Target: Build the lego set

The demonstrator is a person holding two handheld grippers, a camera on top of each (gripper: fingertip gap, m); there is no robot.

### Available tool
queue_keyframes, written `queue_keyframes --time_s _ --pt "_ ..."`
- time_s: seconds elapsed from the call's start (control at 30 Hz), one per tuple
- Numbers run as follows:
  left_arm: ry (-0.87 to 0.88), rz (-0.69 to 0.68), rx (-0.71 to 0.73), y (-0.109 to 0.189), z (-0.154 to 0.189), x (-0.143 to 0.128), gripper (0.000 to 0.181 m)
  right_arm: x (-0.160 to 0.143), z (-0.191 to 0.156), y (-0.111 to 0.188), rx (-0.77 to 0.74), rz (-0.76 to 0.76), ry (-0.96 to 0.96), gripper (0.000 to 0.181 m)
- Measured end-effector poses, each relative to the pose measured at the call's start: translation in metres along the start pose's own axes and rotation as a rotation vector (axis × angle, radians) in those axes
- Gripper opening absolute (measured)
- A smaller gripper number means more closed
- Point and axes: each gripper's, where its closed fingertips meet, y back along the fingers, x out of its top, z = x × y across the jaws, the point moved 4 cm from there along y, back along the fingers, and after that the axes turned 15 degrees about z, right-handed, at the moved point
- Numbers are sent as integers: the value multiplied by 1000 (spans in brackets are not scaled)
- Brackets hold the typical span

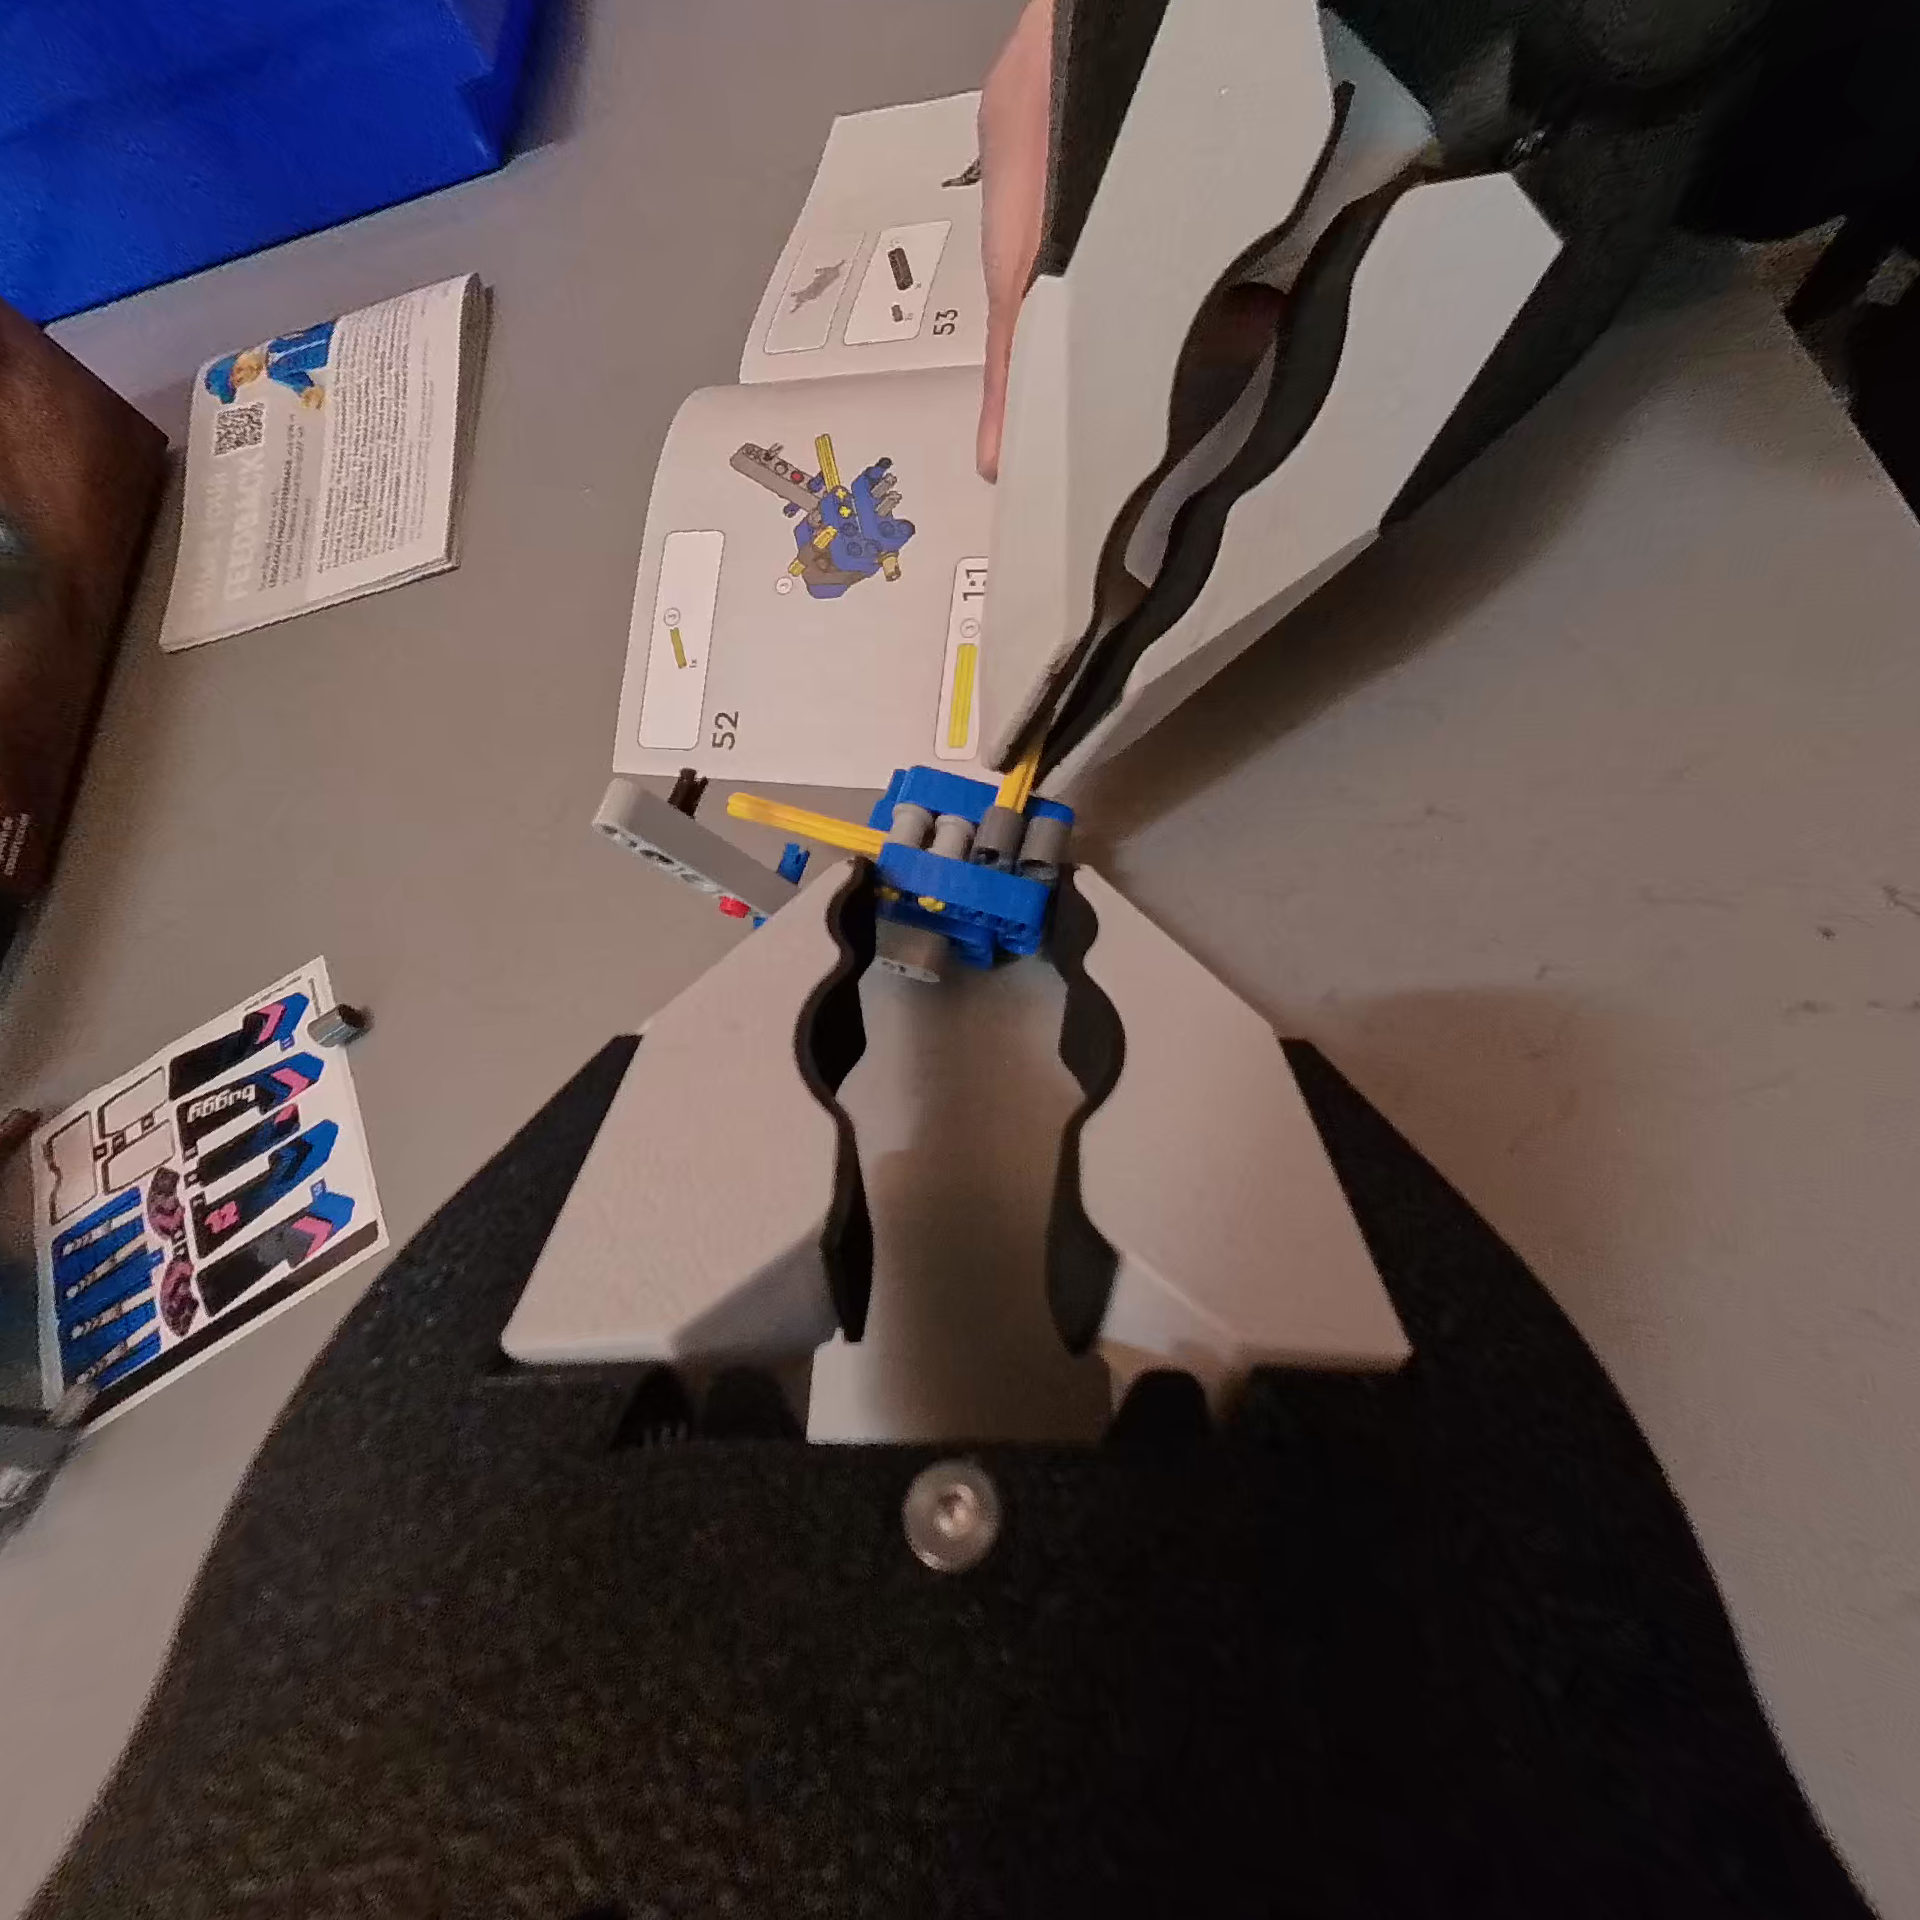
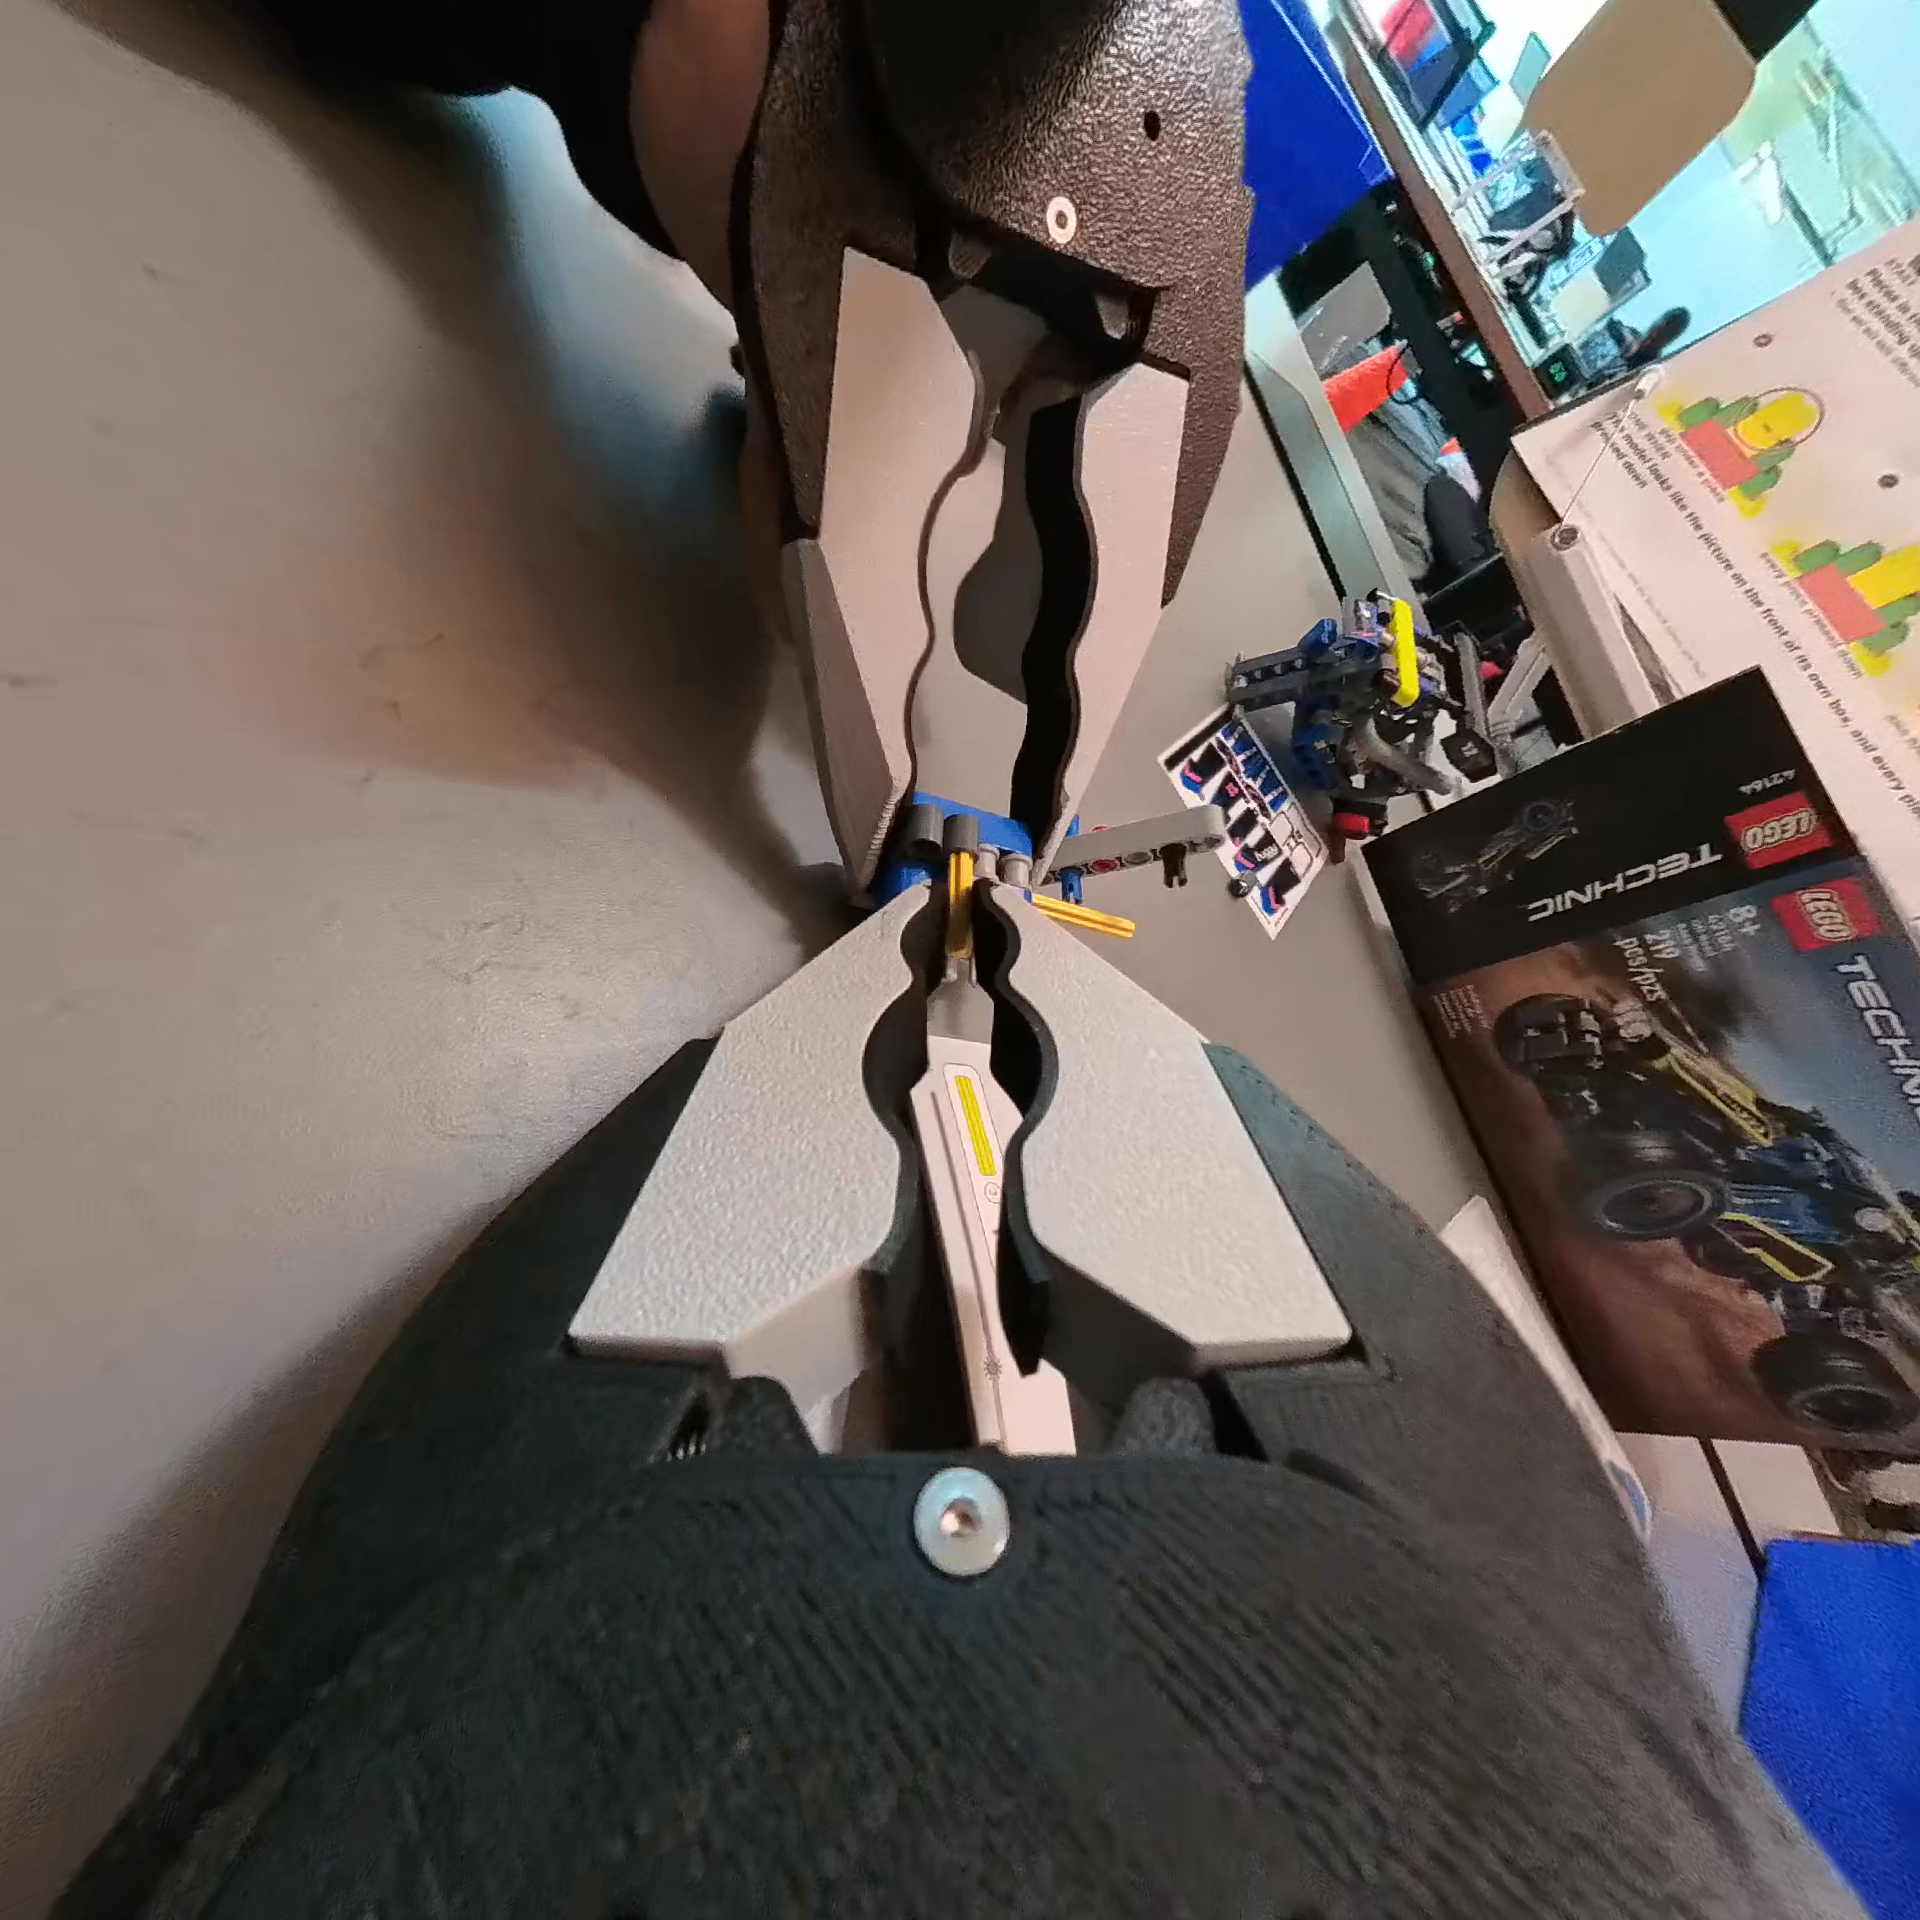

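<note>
While the left gripper (image 1: 951,914) clamps the blue-and-grey Technic assembly (image 1: 966,862) between its fingertips, the right gripper (image 2: 961,914), entering from 1 o'clock in the left wrist view, pinches a yellow axle (image 2: 961,899) standing in that assembly. At 11 o'clock lies the open instruction booklet (image 1: 769,623); at 8 o'clock, a sticker sheet (image 1: 197,1184).

A plain grey table (image 1: 1558,935) — beyond it, a bright cluttered room (image 2: 1507,208).
</note>
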Motion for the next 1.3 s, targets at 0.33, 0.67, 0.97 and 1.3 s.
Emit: queue_keyframes --time_s 0.33,0.67,0.97,1.3 --pt "8 2 -6 0 0 0 32 -2 0 1 20 20 -9 5" --pt "-2 3 -7 0 0 0 32 -4 -2 2 62 37 -83 0" --pt "15 -2 7 3 -2 -2 32 -14 -1 28 107 -136 -549 16" --pt "8 -3 -1 4 1 -1 34 -21 -18 11 89 -207 -642 7"
